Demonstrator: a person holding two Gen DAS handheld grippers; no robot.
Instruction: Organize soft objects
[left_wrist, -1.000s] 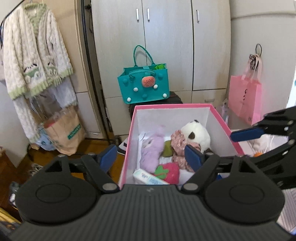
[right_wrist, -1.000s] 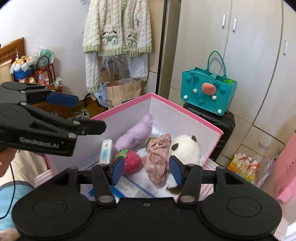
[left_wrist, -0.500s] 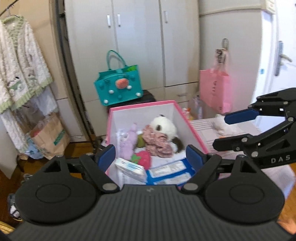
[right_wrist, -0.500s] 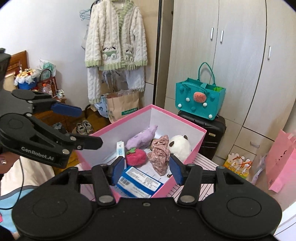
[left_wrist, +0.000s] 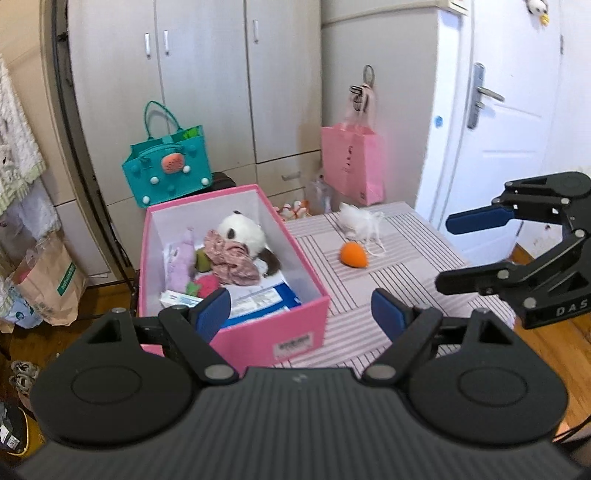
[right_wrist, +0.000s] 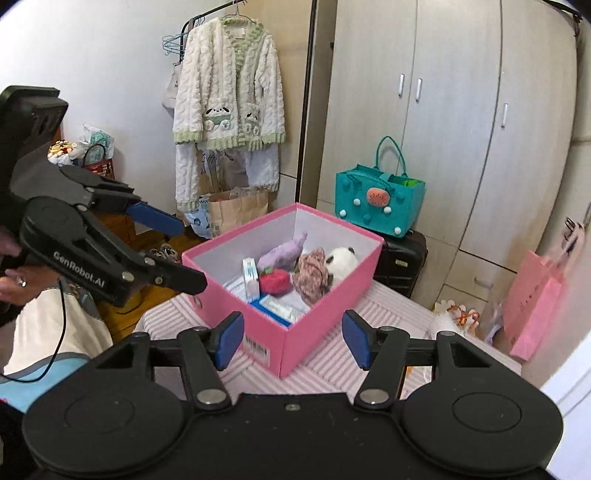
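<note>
Left wrist view: the left gripper (left_wrist: 301, 312) has pulled back from the box (left_wrist: 258, 338); fingers released, empty. The box now sits lower left, and the tabletop (left_wrist: 399, 258) has come into view. An orange toy (left_wrist: 354, 254) and a white fluffy item (left_wrist: 356, 221) lie there, outside the box, probably next to collect.

Right wrist view: the right gripper (right_wrist: 293, 339) has also retreated; fingers released, empty. Panda (right_wrist: 341, 260), strawberry (right_wrist: 274, 280) and purple toy (right_wrist: 282, 251) lie inside the box.
</note>
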